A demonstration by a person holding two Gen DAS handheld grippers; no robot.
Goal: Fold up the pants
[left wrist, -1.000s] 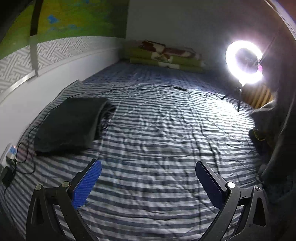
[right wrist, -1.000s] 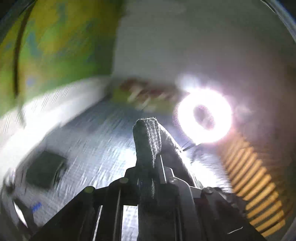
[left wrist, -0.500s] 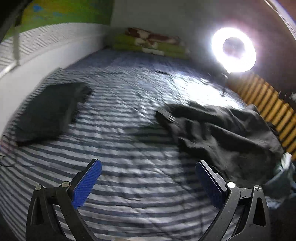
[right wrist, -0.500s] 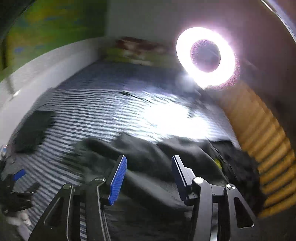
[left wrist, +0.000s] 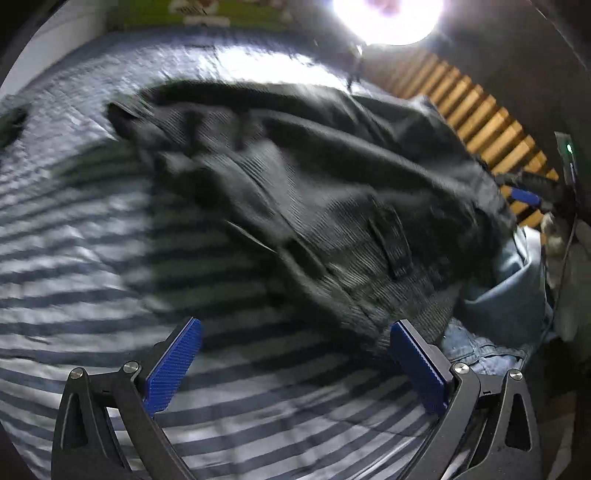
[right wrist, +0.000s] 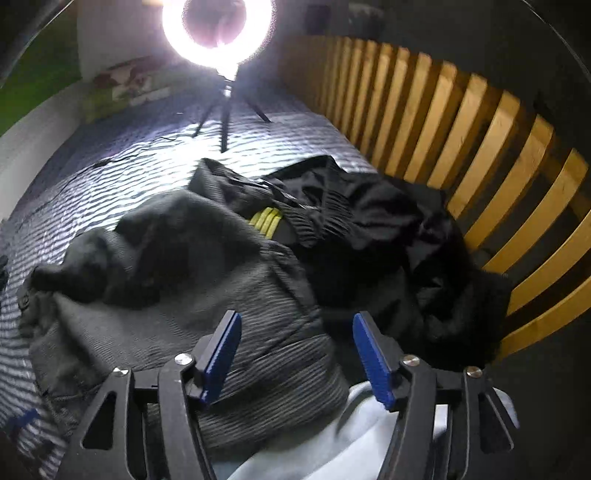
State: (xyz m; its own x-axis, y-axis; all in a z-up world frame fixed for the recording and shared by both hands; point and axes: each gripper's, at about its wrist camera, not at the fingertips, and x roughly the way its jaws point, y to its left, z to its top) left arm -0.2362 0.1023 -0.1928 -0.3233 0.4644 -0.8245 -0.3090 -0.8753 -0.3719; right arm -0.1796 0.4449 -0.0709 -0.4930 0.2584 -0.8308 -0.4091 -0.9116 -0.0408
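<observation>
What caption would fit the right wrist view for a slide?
Open right gripper above crumpled dark grey pants on a striped bed, ring light behind.

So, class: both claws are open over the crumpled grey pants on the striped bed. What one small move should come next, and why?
Probably lower the right claw onto the grey pants just below it and close on an edge. Both claws are open and empty, the left claw sits over the bare sheet, and the pants lie bunched against the black garment, so they likely need pulling flat first.
</observation>
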